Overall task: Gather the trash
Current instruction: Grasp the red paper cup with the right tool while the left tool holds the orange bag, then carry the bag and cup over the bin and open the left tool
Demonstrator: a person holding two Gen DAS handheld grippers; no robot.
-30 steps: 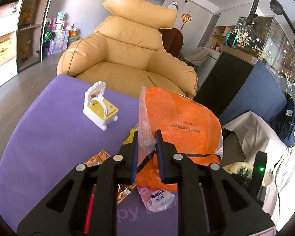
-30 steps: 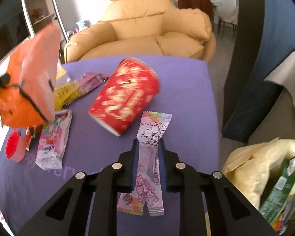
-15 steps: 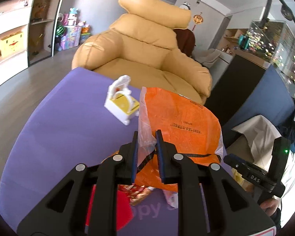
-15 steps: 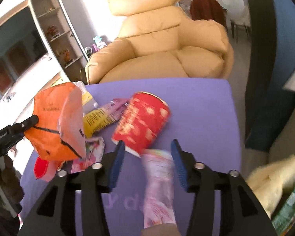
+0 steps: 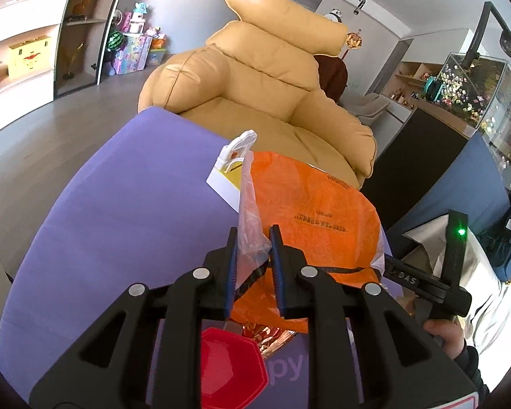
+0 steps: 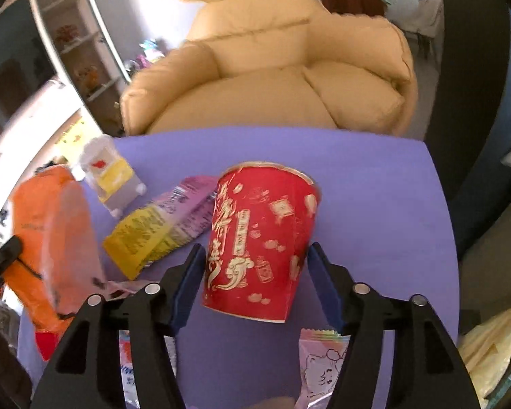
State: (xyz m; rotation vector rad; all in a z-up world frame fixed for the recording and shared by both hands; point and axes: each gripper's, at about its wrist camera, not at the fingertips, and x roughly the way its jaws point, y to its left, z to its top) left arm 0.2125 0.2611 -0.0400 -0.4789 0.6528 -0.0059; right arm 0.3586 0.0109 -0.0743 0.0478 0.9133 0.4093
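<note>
Two grippers are engaged: the left gripper [image 5: 253,266] is clamped on the orange plastic bag [image 5: 310,225] at frame centre; the right gripper [image 6: 257,284], its jaws just opened wide, straddles without contact the red paper cup [image 6: 260,248] lying centre-frame. Being light and crushable, the cup should be pinched gently across its sides.

one orange bag [image 5: 310,225], one red paper cup [image 6: 260,245], one toy chair [image 6: 110,173], one armchair [image 5: 272,78], three wrappers in plain sight on the purple table [image 6: 374,204].

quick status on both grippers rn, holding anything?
Left gripper: shut on the orange bag, holding it up.
Right gripper: open, jaws just widened; red cup sits between them, not gripped.
</note>
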